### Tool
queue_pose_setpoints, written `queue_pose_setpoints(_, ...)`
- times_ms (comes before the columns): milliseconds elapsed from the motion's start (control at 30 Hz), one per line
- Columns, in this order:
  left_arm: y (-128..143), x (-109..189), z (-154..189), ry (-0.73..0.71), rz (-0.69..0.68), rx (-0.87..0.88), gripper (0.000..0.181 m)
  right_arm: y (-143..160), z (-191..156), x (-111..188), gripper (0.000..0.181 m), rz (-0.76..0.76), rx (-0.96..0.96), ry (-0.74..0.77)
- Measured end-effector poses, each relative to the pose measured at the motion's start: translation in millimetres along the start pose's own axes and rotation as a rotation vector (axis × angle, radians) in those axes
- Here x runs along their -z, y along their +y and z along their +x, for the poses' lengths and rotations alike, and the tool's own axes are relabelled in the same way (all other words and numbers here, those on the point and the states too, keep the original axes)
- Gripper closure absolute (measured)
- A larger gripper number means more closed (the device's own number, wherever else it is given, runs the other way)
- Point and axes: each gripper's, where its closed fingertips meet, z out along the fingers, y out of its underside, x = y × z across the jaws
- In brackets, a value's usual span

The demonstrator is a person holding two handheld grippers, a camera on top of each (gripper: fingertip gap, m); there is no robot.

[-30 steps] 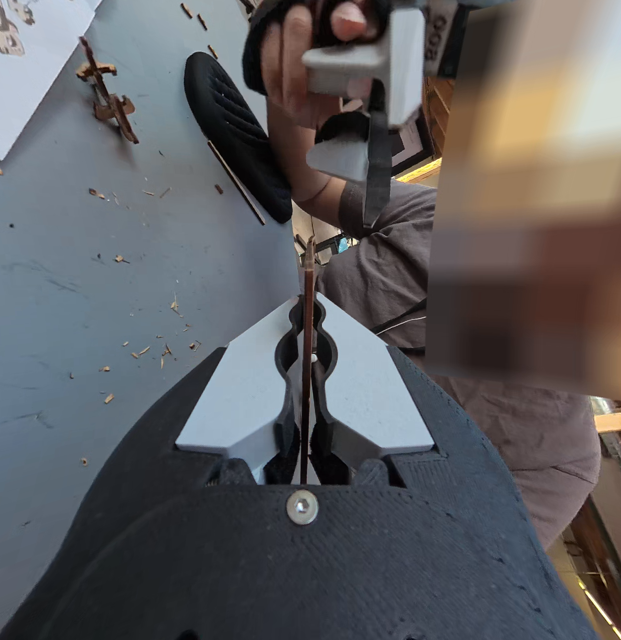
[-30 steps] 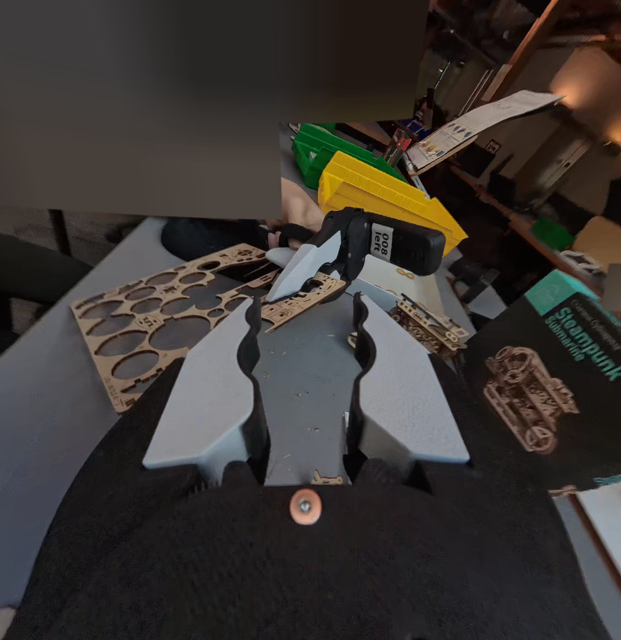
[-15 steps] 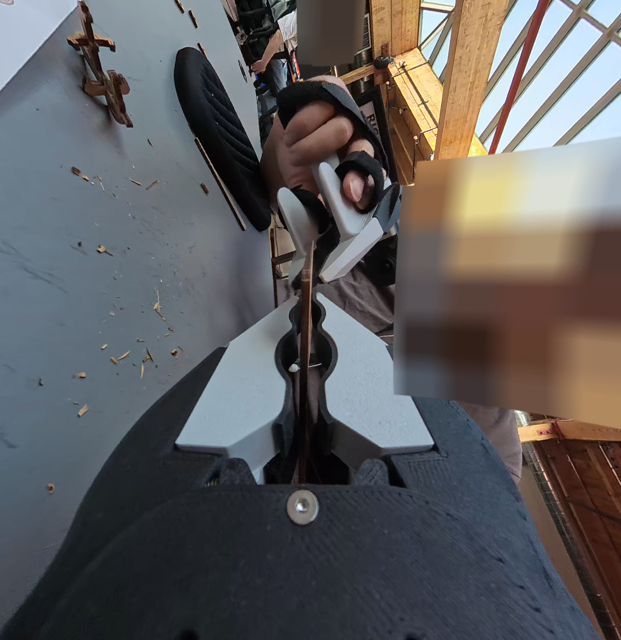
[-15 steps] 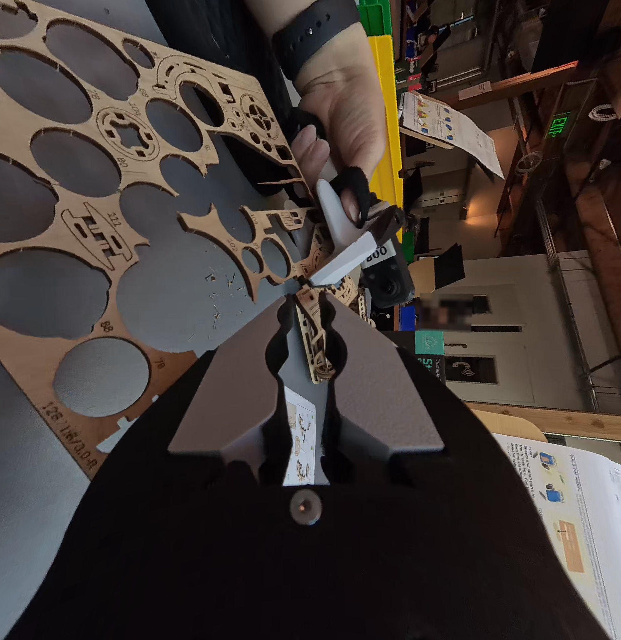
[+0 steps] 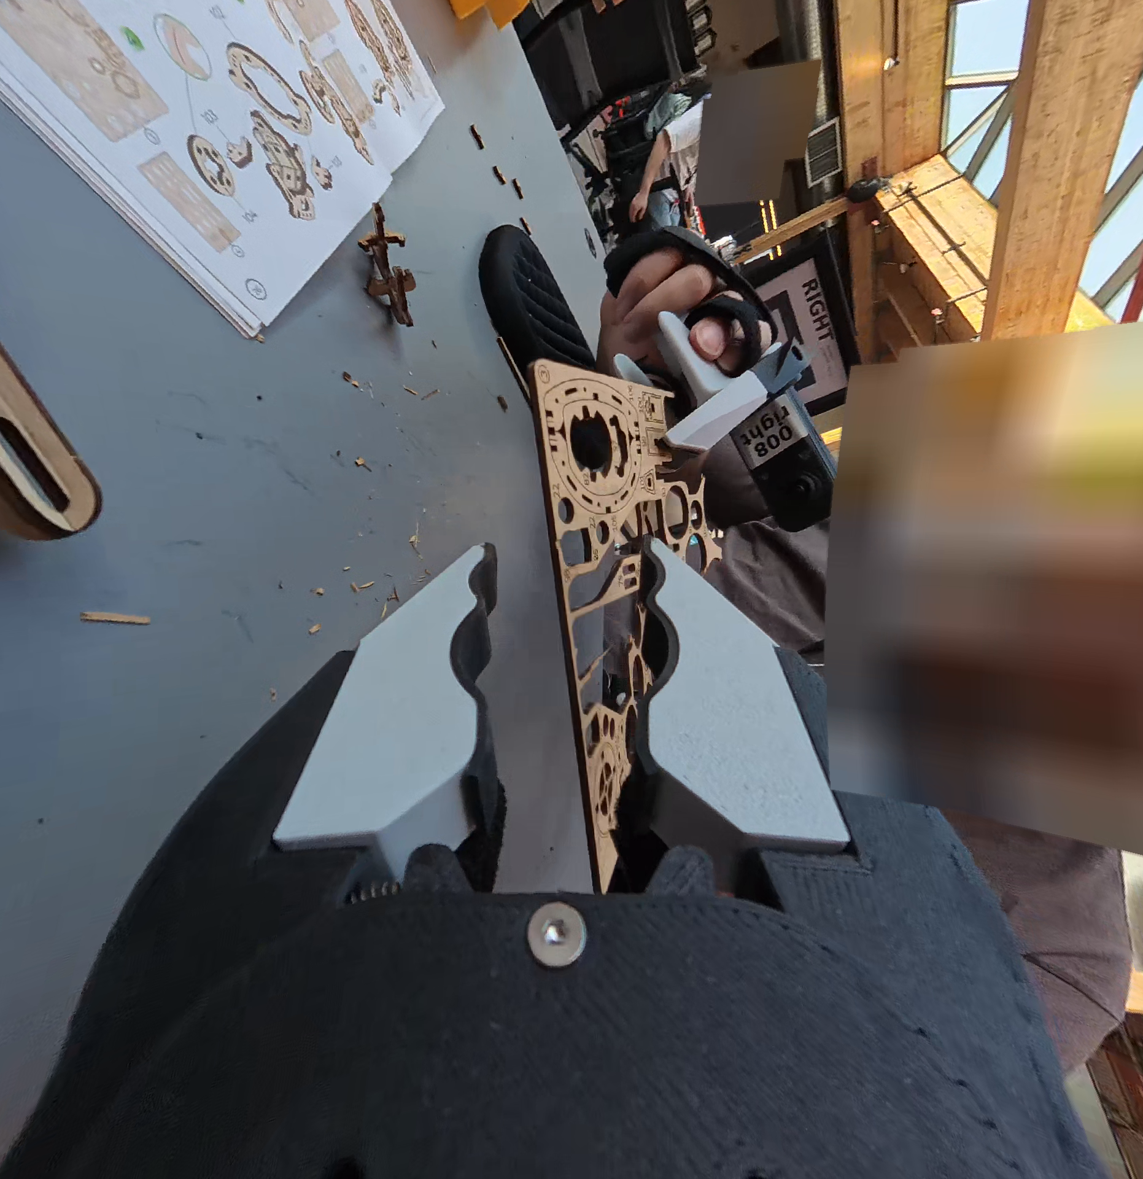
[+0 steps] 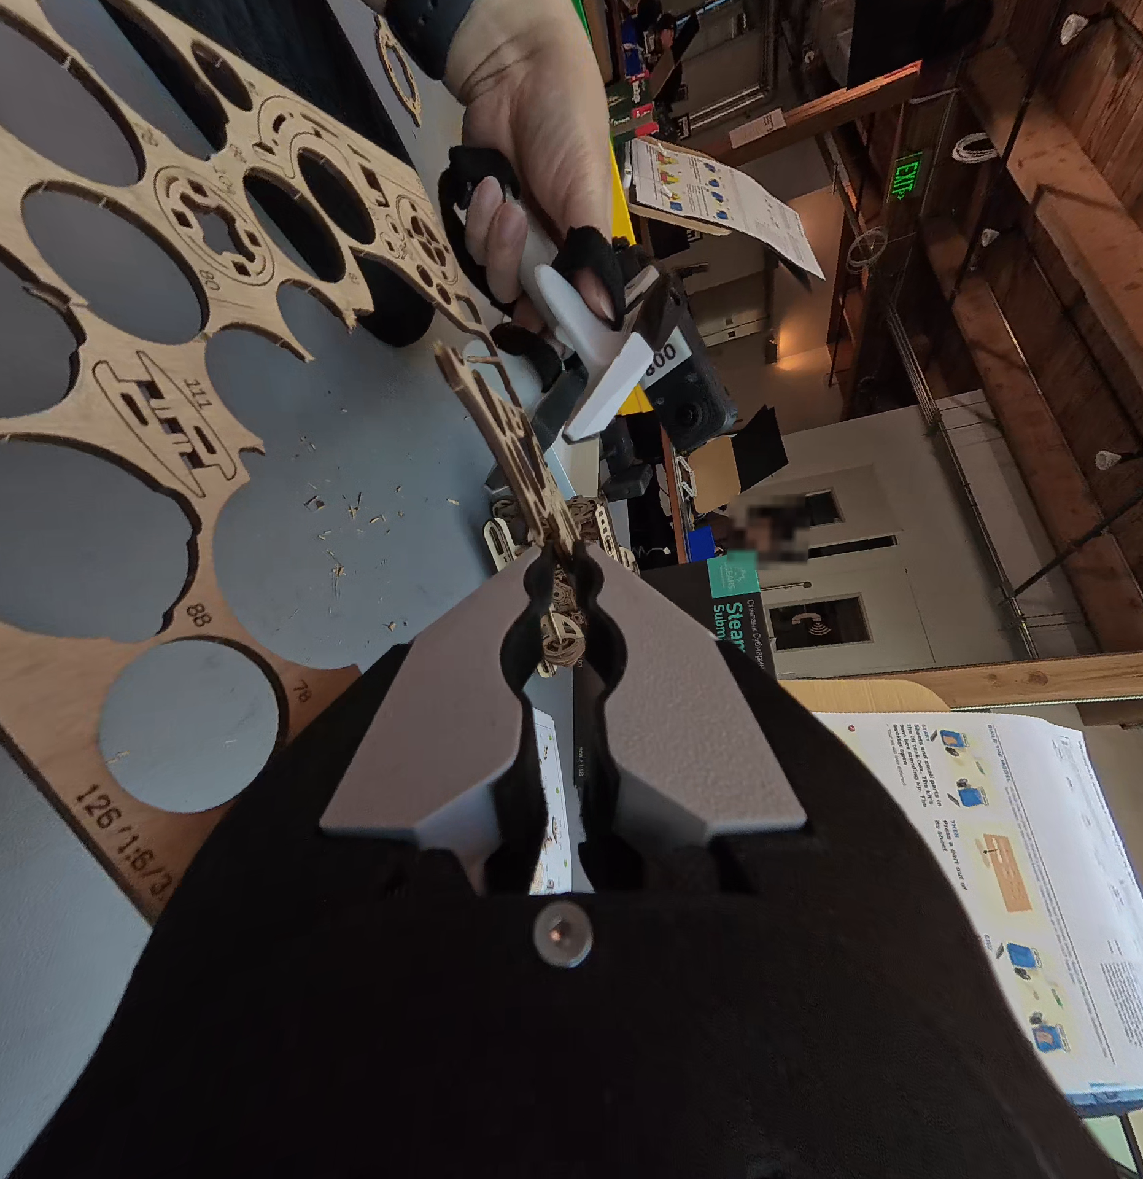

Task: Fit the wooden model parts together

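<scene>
Grey table [image 5: 173, 485], littered with wood slivers; instruction sheets [image 5: 192, 127] far side. Timber-beamed workshop behind. Left gripper [image 5: 566, 561] spread wide, the laser-cut parts sheet [image 5: 597, 459] standing loose between its fingers. Right gripper [image 6: 559, 558] pinches that sheet's edge [image 6: 524, 459]. Large punched-out fret [image 6: 141, 306] lies flat, covering the table left of it.

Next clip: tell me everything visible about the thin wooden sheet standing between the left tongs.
The wooden sheet is a thin, pale laser-cut plywood panel with dark burnt edges, engraved outlines and small printed numbers. Many parts are already punched out, leaving round and irregular holes. It stands on edge above the grey table, running lengthwise between the fingers of the left tongs, which stand apart around it. The right tongs are closed on its edge, seemingly carrying it alone.
</scene>
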Motion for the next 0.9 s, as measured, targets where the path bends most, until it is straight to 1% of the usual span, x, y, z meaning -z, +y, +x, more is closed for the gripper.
queue_pose_setpoints(33, 1.9, 4.2, 1.1, -0.025, 0.001, -0.014, 0.138, 0.5, 0.6, 1.7, 0.176, -0.004, -0.001, 0.003)
queue_pose_setpoints(100, 3.2, 16.3, 11.5, -0.032, 0.038, -0.057, 0.139, 0.7, 2.8, 5.3, 0.177, -0.006, -0.026, 0.008)
queue_pose_setpoints(167, 3.7, 33.3, 26.1, -0.026, 0.128, -0.115, 0.145, 0.0, 6.7, 9.2, 0.177, 0.002, -0.07, 0.007)
queue_pose_setpoints(200, 4.7, 42.9, 31.5, -0.045, 0.178, -0.155, 0.146, -0.5, 10.0, 11.2, 0.176, 0.005, -0.101, 0.007)
queue_pose_setpoints(267, 10.5, 61.4, 36.2, -0.13, 0.253, -0.233, 0.146, -4.4, 19.8, 16.5, 0.176, 0.03, -0.196, 0.005)
queue_pose_setpoints(300, 14.8, 69.7, 37.4, -0.182, 0.277, -0.268, 0.144, -7.5, 26.3, 19.7, 0.176, 0.055, -0.266, 0.0)
queue_pose_setpoints(367, 25.6, 82.7, 44.7, -0.24, 0.312, -0.347, 0.14, -13.3, 44.3, 27.2, 0.175, 0.125, -0.459, -0.011)
queue_pose_setpoints(433, 32.4, 92.4, 51.0, -0.263, 0.371, -0.399, 0.137, -15.7, 68.0, 34.8, 0.176, 0.206, -0.719, -0.027)
queue_pose_setpoints(467, 34.5, 93.6, 54.9, -0.251, 0.398, -0.417, 0.137, -16.9, 78.8, 37.6, 0.176, 0.253, -0.867, -0.055)
queue_pose_setpoints(500, 35.2, 91.7, 59.3, -0.23, 0.421, -0.43, 0.136, -19.3, 86.6, 39.4, 0.176, 0.299, -1.015, -0.107)
queue_pose_setpoints(567, 33.7, 78.7, 68.0, -0.196, 0.442, -0.464, 0.133, -22.9, 99.9, 40.6, 0.178, 0.386, -1.316, -0.215)
queue_pose_setpoints(633, 28.0, 56.8, 81.3, -0.16, 0.457, -0.532, 0.124, -30.4, 105.5, 40.7, 0.181, 0.481, -1.594, -0.364)
queue_pose_setpoints(700, 20.4, 31.1, 95.0, -0.101, 0.467, -0.557, 0.118, -34.7, 106.1, 39.1, 0.181, 0.567, -1.809, -0.479)
queue_pose_setpoints(733, 16.7, 19.0, 103.1, -0.049, 0.476, -0.554, 0.118, -36.3, 101.3, 37.1, 0.18, 0.588, -1.869, -0.526)
queue_pose_setpoints(800, 11.8, -1.4, 116.1, 0.069, 0.492, -0.523, 0.117, -36.9, 83.2, 30.4, 0.181, 0.578, -1.954, -0.597)
queue_pose_setpoints(867, 11.7, -15.7, 118.3, 0.156, 0.5, -0.46, 0.117, -41.0, 65.3, 27.3, 0.177, 0.605, -2.033, -0.672)
queue_pose_setpoints(900, 13.7, -21.8, 114.3, 0.173, 0.499, -0.419, 0.118, -42.2, 54.3, 25.2, 0.179, 0.596, -2.07, -0.704)
